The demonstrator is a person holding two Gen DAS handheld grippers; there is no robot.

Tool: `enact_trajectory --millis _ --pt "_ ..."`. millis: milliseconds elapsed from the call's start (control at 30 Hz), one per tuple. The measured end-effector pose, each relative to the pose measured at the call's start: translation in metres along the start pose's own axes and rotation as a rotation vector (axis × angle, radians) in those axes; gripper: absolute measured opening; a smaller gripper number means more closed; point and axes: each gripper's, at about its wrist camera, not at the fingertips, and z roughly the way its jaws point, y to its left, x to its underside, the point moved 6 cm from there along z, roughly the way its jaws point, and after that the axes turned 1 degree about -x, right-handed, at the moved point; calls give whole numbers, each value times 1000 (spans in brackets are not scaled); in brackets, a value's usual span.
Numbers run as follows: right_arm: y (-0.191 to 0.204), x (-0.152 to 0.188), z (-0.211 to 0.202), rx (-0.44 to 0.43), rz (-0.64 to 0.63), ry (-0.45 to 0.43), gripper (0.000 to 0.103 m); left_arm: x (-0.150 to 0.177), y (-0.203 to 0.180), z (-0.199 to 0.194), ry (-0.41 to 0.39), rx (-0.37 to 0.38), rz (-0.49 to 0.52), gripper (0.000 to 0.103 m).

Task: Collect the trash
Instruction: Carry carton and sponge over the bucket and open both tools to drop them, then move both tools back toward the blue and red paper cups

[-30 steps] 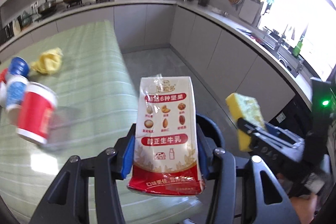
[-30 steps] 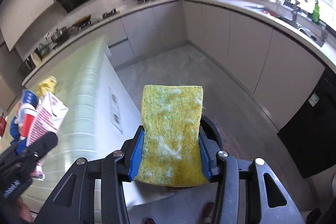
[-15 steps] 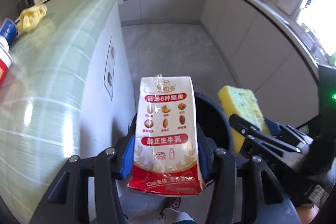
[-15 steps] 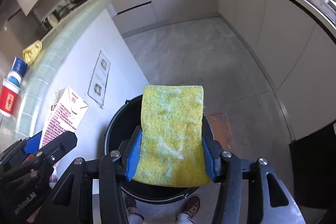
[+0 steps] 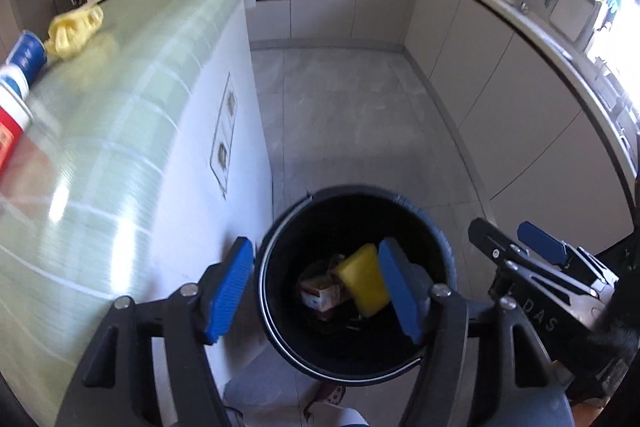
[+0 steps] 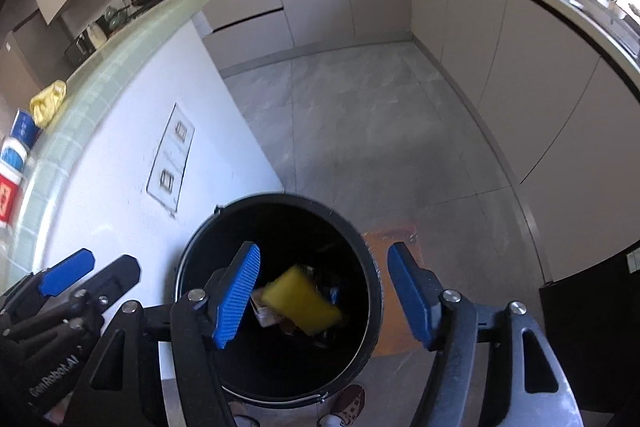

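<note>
One green-tiled table (image 5: pixel 120 115) stands beside one black bin (image 5: pixel 440 239) on the floor. Inside the bin lie one yellow sponge (image 5: pixel 362 279), blurred, and one red-and-white milk carton (image 5: pixel 320 293) on its side. On the table: three cups (image 5: pixel 16 83) and one yellow cloth (image 5: pixel 74 27). Both the left gripper (image 5: pixel 316 287) and right gripper (image 6: pixel 324 291) hang over the bin, fingers (image 5: pixel 230 283) opening, released, grasping nothing.
</note>
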Motion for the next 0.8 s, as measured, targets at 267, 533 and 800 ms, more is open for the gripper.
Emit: enact_trajectory --millis 267,533,800 --pt "32 -16 -48 19 33 -82 69 -14 36 -66 -97 49 -4 67" --pt "122 -21 -85 -23 27 -147 69 -28 126 -102 -159 37 -54 70" --pt "254 -16 -93 -77 -41 -188 70 -32 253 -114 -204 -45 -136 70"
